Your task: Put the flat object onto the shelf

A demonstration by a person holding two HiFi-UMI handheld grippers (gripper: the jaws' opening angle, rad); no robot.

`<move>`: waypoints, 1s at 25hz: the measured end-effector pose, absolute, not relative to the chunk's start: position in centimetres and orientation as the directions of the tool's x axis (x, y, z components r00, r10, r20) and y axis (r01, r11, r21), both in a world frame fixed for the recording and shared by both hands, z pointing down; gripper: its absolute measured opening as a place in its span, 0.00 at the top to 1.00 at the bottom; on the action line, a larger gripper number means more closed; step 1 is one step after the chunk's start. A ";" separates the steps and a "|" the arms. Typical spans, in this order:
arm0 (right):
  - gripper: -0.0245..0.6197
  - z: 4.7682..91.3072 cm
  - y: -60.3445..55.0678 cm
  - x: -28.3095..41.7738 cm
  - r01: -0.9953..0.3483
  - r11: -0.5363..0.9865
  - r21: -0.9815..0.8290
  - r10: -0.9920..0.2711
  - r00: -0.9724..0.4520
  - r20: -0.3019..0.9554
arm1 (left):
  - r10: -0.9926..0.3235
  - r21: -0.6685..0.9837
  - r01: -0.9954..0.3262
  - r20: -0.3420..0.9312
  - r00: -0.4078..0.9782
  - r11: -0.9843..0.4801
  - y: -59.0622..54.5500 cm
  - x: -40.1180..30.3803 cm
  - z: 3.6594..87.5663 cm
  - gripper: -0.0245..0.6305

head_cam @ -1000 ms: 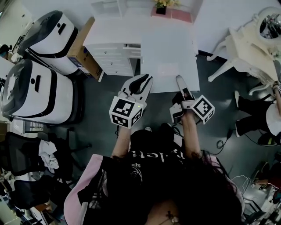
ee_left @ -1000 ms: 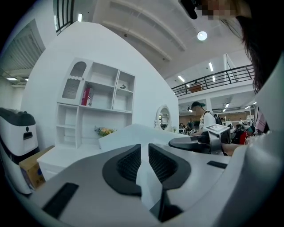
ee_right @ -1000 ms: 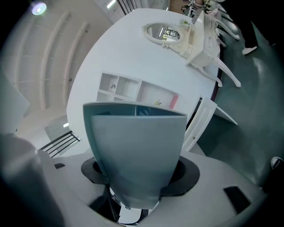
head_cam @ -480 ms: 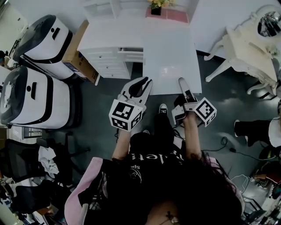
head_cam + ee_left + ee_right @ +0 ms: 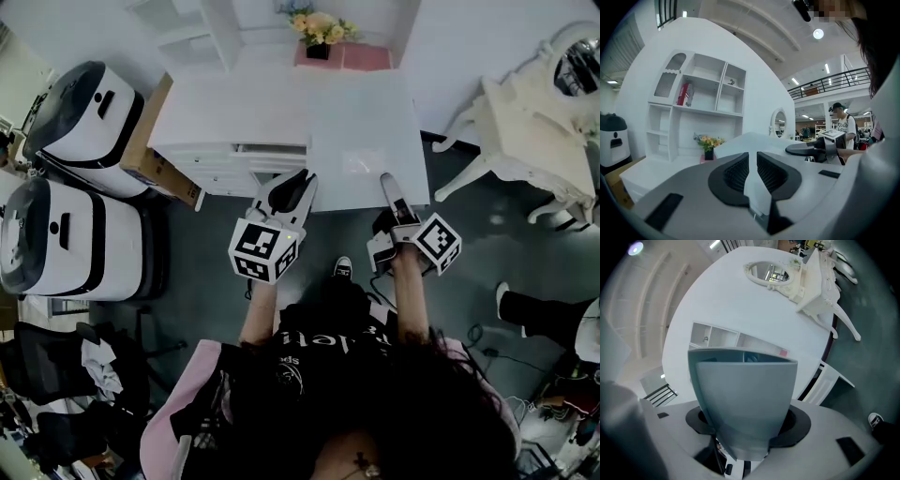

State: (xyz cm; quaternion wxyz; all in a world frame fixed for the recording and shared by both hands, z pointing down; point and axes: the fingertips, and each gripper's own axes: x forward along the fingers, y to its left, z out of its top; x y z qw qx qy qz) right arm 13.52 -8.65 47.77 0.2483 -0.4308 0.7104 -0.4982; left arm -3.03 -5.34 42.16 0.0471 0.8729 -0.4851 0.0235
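Observation:
I hold a large white flat board level in front of me, one gripper on each side of its near edge. My left gripper is shut on the board's thin edge, which runs between the dark pads. My right gripper is shut on the same board, which looks grey in its view. The white shelf unit with open compartments stands against the wall behind a white desk with drawers. The board's far end hangs over the desk.
A vase of flowers and a pink box sit on the desk's back. Two big white-and-black machines and a cardboard box stand left. A white vanity table and a person's legs are right.
The desk and shelf have slid down and nearer in the head view as I carry the board forward. Both grippers keep their hold on it.

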 end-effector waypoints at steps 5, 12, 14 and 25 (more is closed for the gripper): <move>0.48 46.9 -15.3 17.4 -0.377 0.154 -0.913 -0.850 -0.523 0.072 | -0.845 0.045 -0.852 0.109 0.523 -0.521 -11.3 1.3 42.0 0.87; 0.48 45.5 -21.5 19.8 -0.349 0.190 -0.917 -0.832 -0.553 0.038 | -0.860 0.019 -0.866 0.112 0.498 -0.499 -16.7 4.1 41.2 0.87; 0.48 45.3 -22.8 20.5 -0.359 0.186 -0.915 -0.831 -0.555 0.048 | -0.860 0.010 -0.866 0.120 0.497 -0.499 -17.7 4.9 41.2 0.87; 0.48 42.7 -28.7 20.8 -0.329 0.227 -0.916 -0.834 -0.552 -0.009 | -0.858 -0.002 -0.867 0.142 0.493 -0.498 -21.8 4.7 41.3 0.87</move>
